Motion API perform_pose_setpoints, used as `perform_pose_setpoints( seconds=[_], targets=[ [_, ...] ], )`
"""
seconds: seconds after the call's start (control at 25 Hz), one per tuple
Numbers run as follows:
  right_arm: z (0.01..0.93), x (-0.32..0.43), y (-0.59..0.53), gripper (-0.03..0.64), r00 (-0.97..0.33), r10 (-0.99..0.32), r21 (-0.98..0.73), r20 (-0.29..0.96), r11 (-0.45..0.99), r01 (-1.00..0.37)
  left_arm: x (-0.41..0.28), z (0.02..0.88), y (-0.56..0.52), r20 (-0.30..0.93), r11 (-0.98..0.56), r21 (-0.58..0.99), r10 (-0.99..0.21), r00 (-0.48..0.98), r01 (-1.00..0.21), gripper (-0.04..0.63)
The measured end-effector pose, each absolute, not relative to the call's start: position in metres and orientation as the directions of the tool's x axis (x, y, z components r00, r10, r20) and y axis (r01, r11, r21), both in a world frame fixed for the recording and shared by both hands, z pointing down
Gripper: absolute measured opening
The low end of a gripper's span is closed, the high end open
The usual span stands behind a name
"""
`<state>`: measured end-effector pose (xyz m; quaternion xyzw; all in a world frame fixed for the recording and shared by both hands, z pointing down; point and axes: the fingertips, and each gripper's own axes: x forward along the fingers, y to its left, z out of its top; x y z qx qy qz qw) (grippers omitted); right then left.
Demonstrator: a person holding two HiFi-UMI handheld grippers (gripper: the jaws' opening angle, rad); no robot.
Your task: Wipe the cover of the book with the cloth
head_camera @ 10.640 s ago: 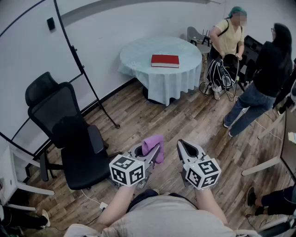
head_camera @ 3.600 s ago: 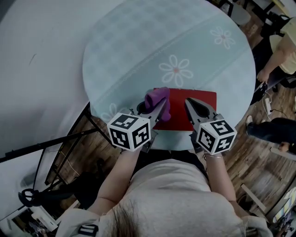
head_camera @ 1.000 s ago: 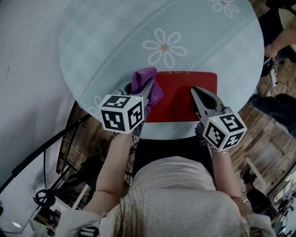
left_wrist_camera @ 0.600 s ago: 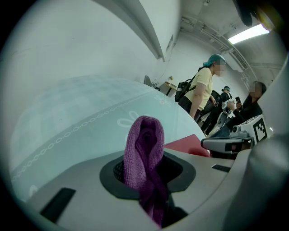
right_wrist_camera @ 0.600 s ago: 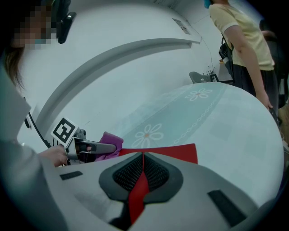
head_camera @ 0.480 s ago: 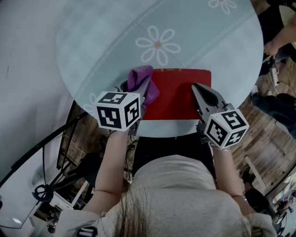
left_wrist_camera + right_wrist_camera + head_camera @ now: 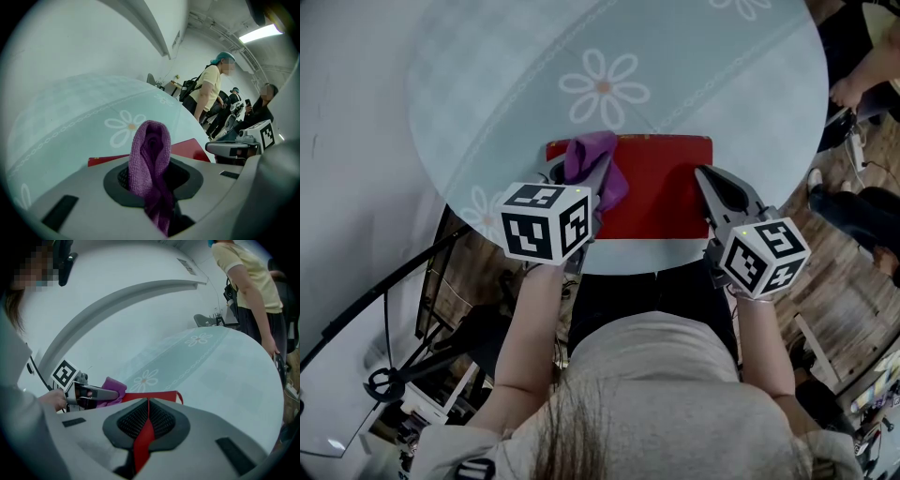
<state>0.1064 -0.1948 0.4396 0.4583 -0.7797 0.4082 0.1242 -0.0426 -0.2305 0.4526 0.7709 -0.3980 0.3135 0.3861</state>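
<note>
The red book lay flat in the middle of the head view, close to the near edge of the round, pale blue worktop, its long side running left to right. The purple cloth sat bunched over the book's upper-left corner, partly over the cover and partly over the worktop beside it; whether it pressed on the cover could not be told. By the look of it, the wipe was only at its start: the cloth had reached one end of the cover, and the rest of the red surface, out to the right edge, was left to do.

The left gripper was clamped on the cloth, a folded tuft standing up between its jaws and a tail hanging below. The right gripper, at the book's right edge, had its jaws drawn in to a thin slit with nothing held; only the book's red showed through the gap. Contact with the cover could not be told.
</note>
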Motion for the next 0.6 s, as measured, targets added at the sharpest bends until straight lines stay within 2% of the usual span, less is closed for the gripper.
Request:
perform_pose_setpoints(
  seconds=[0.6],
  targets=[
    [0.450, 0.135, -0.193, 0.023, -0.577, -0.595, -0.547, 0.560, 0.257, -0.797, -0.007, 0.457, -0.226, 0.802, -0.391, 0.332, -0.362, 0.475, -0.858, 0.110]
  ],
)
